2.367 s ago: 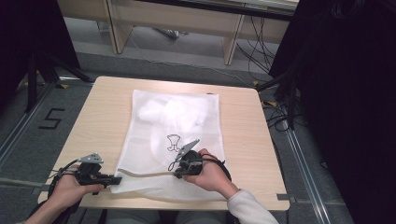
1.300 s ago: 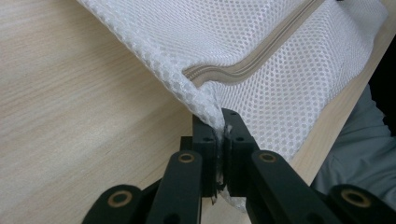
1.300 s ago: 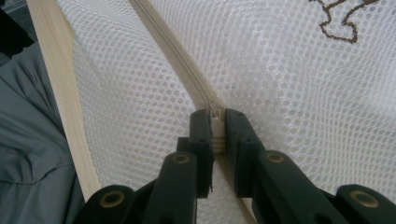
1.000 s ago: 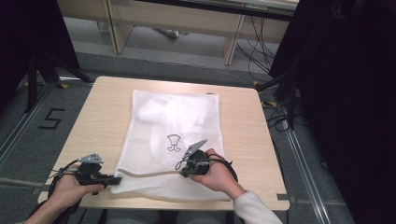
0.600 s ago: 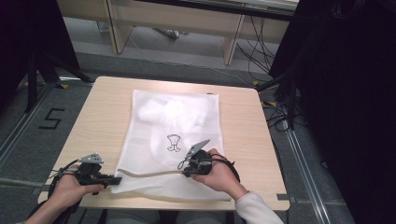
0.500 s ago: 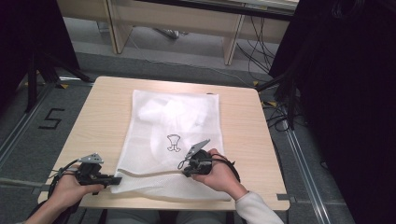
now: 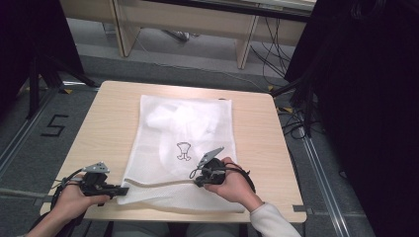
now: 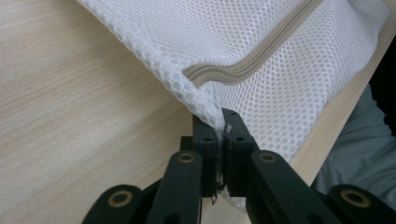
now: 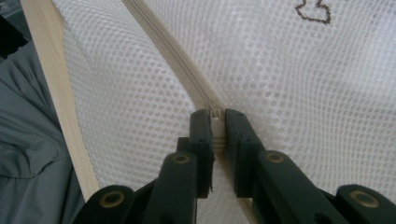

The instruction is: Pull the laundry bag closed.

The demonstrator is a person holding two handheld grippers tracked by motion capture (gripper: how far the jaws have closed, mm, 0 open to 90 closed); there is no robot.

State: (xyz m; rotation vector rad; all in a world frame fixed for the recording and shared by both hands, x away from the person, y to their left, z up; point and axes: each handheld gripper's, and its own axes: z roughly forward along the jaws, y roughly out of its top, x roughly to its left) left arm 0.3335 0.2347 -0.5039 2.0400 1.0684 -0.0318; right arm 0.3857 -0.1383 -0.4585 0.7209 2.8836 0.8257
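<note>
Change: against the earlier high views, the right claw (image 7: 197, 180) sits a little further toward the desk's right edge along the zipper (image 7: 158, 184); the left claw (image 7: 121, 190) and the mesh bag (image 7: 183, 128) lie as before.
Mesh bag: white, flat on the desk (image 7: 99, 128), its length running from the near edge toward the far edge, a small dark emblem (image 7: 184, 150) near its middle.
Left claw: clenched on the bag's near-left corner (image 8: 205, 100), the mesh pinched between the jaws, close to the desk's near-left corner.
Right claw: clenched on the zipper's slider (image 9: 215, 113), by the near edge.
Zipper: beige, running between the two claws.
Left hand (image 7: 74, 200): low at the near-left corner, claw pointing right.
Right hand (image 7: 232, 182): resting on the bag, claw pointing left.
</note>
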